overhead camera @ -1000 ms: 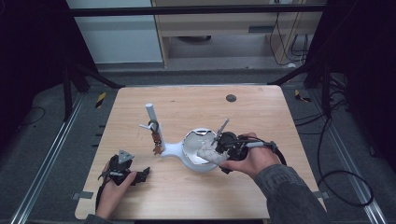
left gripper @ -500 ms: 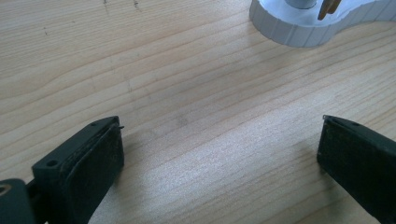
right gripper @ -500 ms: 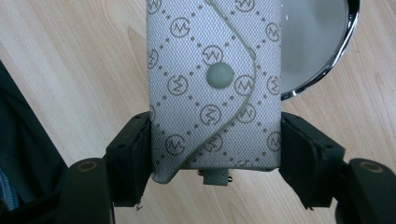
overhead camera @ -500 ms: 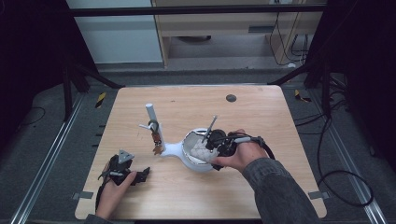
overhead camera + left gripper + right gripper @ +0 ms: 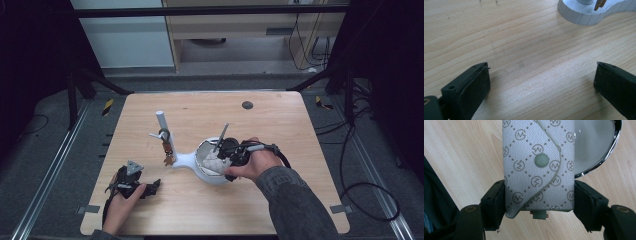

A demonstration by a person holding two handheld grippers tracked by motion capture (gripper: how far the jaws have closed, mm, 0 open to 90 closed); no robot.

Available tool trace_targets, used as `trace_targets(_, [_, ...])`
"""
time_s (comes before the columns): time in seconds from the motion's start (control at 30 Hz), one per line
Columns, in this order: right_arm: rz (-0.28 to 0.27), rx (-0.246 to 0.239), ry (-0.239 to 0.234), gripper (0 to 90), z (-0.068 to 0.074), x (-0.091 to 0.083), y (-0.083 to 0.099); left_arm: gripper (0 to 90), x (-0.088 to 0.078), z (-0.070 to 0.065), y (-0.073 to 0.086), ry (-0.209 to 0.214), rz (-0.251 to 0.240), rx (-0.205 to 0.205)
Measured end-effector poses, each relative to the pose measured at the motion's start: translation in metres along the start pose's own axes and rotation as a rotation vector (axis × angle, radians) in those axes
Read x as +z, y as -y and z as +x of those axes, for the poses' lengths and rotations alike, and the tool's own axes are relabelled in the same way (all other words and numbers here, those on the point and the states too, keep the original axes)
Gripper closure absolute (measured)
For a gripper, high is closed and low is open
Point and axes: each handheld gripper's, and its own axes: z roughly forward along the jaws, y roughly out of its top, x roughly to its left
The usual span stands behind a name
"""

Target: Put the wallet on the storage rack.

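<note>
While right gripper clamps patterned grey pouch by both side edges, pouch hangs over white dish near table centre, likely for dropping in. Left gripper idle near-left, jaws apart, empty.

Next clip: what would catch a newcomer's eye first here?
Most striking is the grey monogram pouch with a snap button, clamped between the right gripper fingers over the white bowl-shaped tray at mid-table. Beside the tray, a white post rises from its stand with keys hanging on it. The left gripper rests open at the table's near left edge.
</note>
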Motion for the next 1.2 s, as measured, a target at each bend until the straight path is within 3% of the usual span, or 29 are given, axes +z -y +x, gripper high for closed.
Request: trace_targets(1.2, [0.037,0.046,0.022,31.6,-0.012,0.014,-0.013,0.0,0.0,0.0,0.0,0.001,0.0,0.0])
